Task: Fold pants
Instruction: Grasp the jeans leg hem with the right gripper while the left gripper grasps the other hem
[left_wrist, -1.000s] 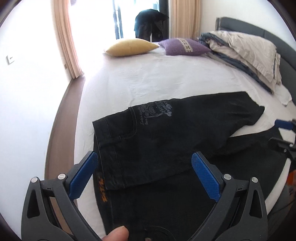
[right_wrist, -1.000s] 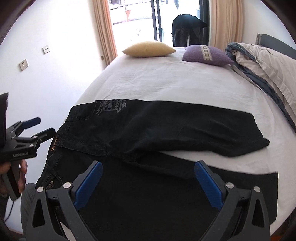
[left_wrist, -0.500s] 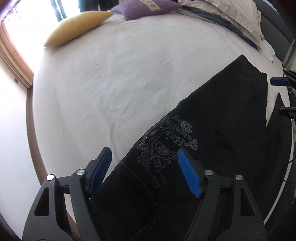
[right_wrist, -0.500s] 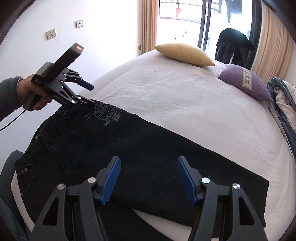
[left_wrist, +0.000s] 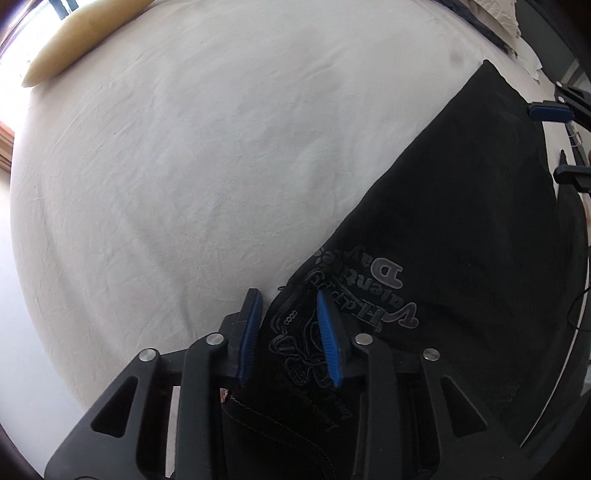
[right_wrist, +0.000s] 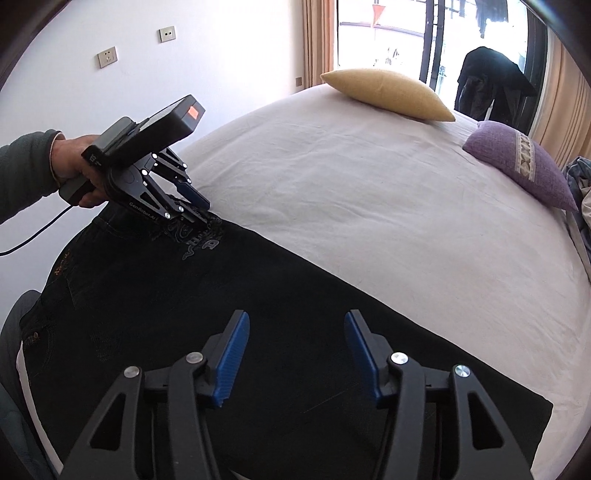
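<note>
Black jeans (right_wrist: 258, 314) with a grey printed back pocket lie flat on the white bed; they also show in the left wrist view (left_wrist: 461, 221). My left gripper (left_wrist: 290, 306) is down at the jeans' far edge by the print, jaws narrowed around the edge fabric with a gap left. It also shows in the right wrist view (right_wrist: 207, 218). My right gripper (right_wrist: 295, 325) is open above the trouser leg, holding nothing. Its blue fingertips (left_wrist: 546, 110) show at the leg's end in the left wrist view.
White bed sheet (right_wrist: 369, 192) stretches beyond the jeans. A yellow pillow (right_wrist: 388, 92) and a purple pillow (right_wrist: 517, 162) lie at the far side. A dark garment (right_wrist: 487, 81) hangs by the window. Rumpled bedding (right_wrist: 581, 177) lies at the right. The wall is left.
My left gripper dropped to the jeans' edge at the printed pocket and narrowed its jaws. My right gripper moved lower over the leg and narrowed slightly.
</note>
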